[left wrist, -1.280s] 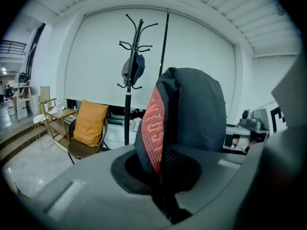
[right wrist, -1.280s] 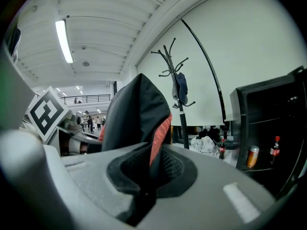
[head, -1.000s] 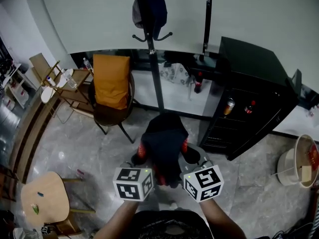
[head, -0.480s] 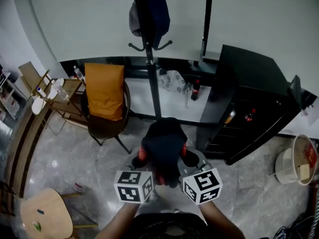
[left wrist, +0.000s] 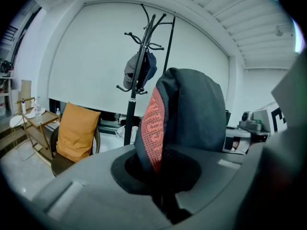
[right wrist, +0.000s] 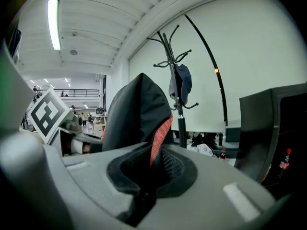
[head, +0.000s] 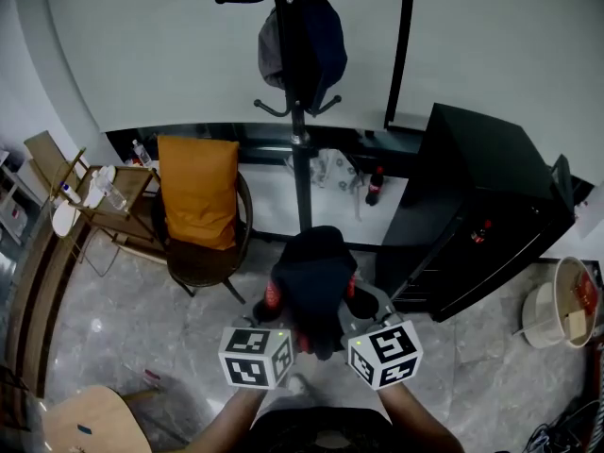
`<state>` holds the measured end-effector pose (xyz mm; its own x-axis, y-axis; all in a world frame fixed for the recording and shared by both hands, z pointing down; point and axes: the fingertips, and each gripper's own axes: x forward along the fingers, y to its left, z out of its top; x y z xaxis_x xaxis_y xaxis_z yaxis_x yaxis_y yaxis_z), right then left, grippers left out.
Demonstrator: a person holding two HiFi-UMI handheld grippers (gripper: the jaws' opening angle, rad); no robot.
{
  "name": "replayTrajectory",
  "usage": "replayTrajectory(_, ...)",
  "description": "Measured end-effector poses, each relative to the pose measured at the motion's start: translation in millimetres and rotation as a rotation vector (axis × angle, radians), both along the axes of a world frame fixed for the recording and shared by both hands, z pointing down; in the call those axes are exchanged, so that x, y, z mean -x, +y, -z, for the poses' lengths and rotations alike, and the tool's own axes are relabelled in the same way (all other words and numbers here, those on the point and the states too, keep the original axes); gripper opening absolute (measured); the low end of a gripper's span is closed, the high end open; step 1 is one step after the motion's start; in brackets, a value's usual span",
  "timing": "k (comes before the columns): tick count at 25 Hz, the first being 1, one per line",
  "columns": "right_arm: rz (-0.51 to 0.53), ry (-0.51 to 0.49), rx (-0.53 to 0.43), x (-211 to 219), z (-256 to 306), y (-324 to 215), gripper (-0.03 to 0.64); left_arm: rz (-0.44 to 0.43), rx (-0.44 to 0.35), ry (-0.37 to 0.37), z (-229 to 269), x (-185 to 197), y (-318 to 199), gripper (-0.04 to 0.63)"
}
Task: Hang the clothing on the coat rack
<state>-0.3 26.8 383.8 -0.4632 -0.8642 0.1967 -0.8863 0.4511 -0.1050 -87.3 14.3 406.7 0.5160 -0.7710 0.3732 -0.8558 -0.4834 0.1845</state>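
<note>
A dark garment with a red-orange knit band point(head: 311, 281) hangs bunched between both grippers in the head view. My left gripper point(head: 276, 317) is shut on its left side, and the cloth point(left wrist: 189, 114) rises out of the closed jaws. My right gripper point(head: 351, 314) is shut on its right side, where the same cloth point(right wrist: 136, 119) stands up. The black coat rack point(head: 300, 111) stands ahead against the white wall, with a dark cap point(head: 304, 45) on one hook. The rack shows too in the left gripper view point(left wrist: 136, 75) and the right gripper view point(right wrist: 176, 85).
A chair with an orange cushion point(head: 198, 192) stands left of the rack. A black cabinet point(head: 481, 206) is at the right, a wooden side table point(head: 71, 196) at far left, a round wooden stool point(head: 80, 427) at bottom left and a bucket point(head: 562, 300) at far right.
The view has moved closer to the coat rack and tilted up. Both grippers still hold the garment in the same way.
</note>
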Motion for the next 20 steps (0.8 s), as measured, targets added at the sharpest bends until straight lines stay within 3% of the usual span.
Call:
replayTrajectory(10, -0.026, 0.027, -0.016, 47, 6, -36, 0.023, -0.023, -0.013, 0.026, 6, 48, -41, 0.022)
replayTrajectory(20, -0.042, 0.040, -0.023, 68, 8, -56, 0.023, -0.036, -0.021, 0.038, 8, 70, -65, 0.023)
